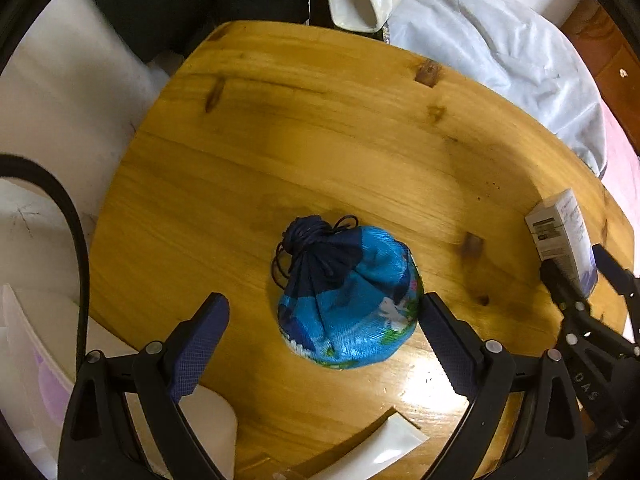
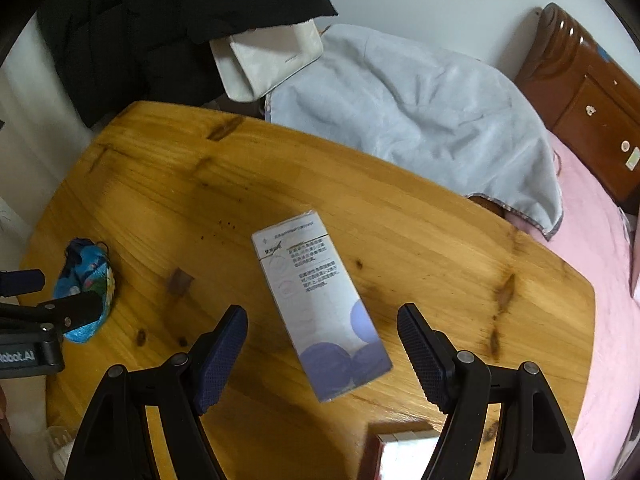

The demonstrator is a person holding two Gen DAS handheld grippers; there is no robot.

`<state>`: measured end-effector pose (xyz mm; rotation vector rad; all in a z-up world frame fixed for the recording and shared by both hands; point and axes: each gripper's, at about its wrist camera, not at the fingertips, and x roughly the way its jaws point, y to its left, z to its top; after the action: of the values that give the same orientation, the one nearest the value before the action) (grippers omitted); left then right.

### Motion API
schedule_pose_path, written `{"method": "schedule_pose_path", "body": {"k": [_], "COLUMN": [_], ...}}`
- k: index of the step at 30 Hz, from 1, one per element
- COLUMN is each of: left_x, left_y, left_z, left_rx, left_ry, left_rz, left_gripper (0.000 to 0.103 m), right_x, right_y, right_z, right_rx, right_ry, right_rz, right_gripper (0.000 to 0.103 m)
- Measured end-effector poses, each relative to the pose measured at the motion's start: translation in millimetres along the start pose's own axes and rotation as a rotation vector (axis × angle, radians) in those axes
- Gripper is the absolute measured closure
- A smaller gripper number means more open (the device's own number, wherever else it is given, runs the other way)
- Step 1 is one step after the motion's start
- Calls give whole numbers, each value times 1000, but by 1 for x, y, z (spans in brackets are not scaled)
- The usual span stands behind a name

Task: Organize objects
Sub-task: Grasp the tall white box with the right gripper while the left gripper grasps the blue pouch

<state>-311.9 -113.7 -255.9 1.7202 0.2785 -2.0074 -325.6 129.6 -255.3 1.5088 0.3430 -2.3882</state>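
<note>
A blue drawstring pouch (image 1: 348,296) with a dark tied neck lies on the wooden table (image 1: 320,120). My left gripper (image 1: 324,304) hangs over it, open, one finger on each side; its right pad (image 1: 448,344) is close to the pouch's edge. A white box with purple circles (image 2: 320,304) lies flat on the table (image 2: 440,240) in the right wrist view. My right gripper (image 2: 322,320) stands open over the box's near end, fingers apart from it on both sides. The pouch (image 2: 86,284) and the left gripper show at the far left there; the box (image 1: 564,240) at the right of the left wrist view.
A pale grey cloth (image 2: 420,120) drapes past the table's far edge onto a pink bed (image 2: 592,240). A white bag (image 2: 268,60) and a black garment (image 2: 160,20) hang behind. A white container (image 1: 376,452) and a small box (image 2: 404,452) sit at the near edge.
</note>
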Motion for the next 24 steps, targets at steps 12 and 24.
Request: {"method": "schedule_pose_path", "body": {"k": [12, 24], "left_x": [14, 0], "left_y": [-1, -1], "left_z": [-12, -22], "left_rx": [-149, -181], "left_ry": [71, 41], "left_rz": [-65, -74], "left_gripper": [8, 47], "right_x": [7, -31], "right_y": [3, 9], "right_z": [0, -10], "right_rx": [-7, 16], "right_ry": [13, -26], "right_rz": [41, 43], "right_gripper": [67, 68]}}
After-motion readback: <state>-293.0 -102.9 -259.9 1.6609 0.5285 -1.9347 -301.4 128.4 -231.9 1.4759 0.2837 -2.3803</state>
